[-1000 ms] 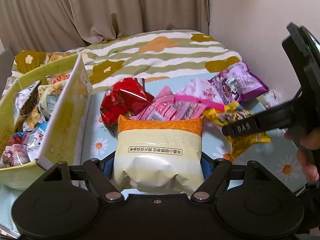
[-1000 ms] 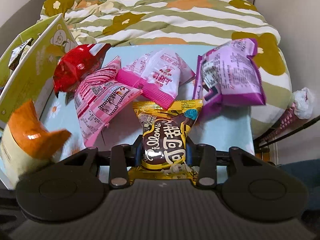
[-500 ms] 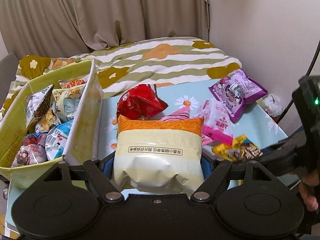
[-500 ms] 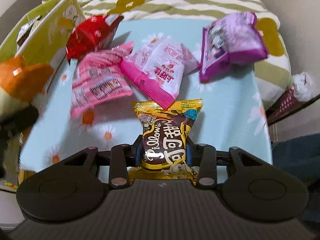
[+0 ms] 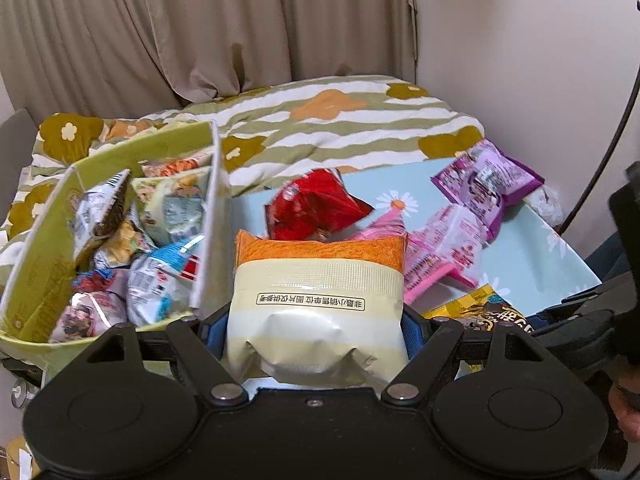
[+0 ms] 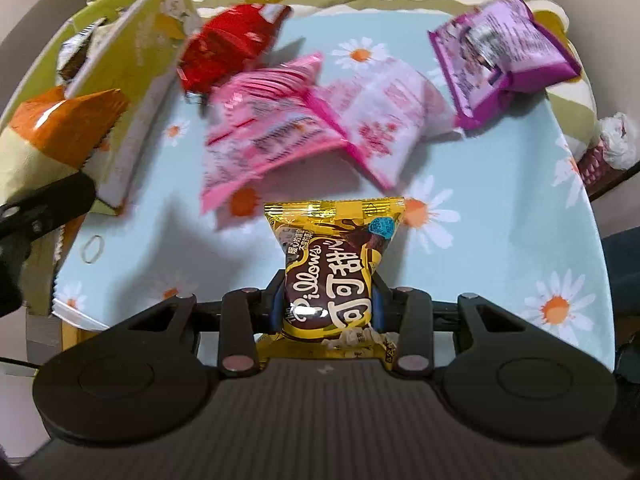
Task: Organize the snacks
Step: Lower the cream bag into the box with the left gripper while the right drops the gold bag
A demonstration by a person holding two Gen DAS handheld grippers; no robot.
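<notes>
My left gripper (image 5: 316, 320) is shut on an orange-and-cream snack packet (image 5: 318, 300), held beside the right wall of a green box (image 5: 36, 272) that holds several wrapped snacks. My right gripper (image 6: 330, 304) is shut on a yellow-and-brown cocoa packet (image 6: 330, 268), raised above the blue daisy tablecloth (image 6: 500, 184). In the right wrist view the orange packet (image 6: 60, 128) shows at the far left, in front of the box wall (image 6: 132, 64). On the cloth lie a red packet (image 6: 228, 44), two pink packets (image 6: 272, 132) and a purple packet (image 6: 504, 60).
A striped, flower-patterned quilt (image 5: 340, 120) lies behind the table, with beige curtains (image 5: 200, 28) and a wall beyond. The table's right edge (image 6: 596, 216) drops off near a dark cable. A rubber band (image 6: 93, 249) lies on the cloth near the box.
Both grippers have pulled back toward the near side with their packets; the left one has shifted toward the green box, which now shows fuller in its view. The loose snacks look farther off.
</notes>
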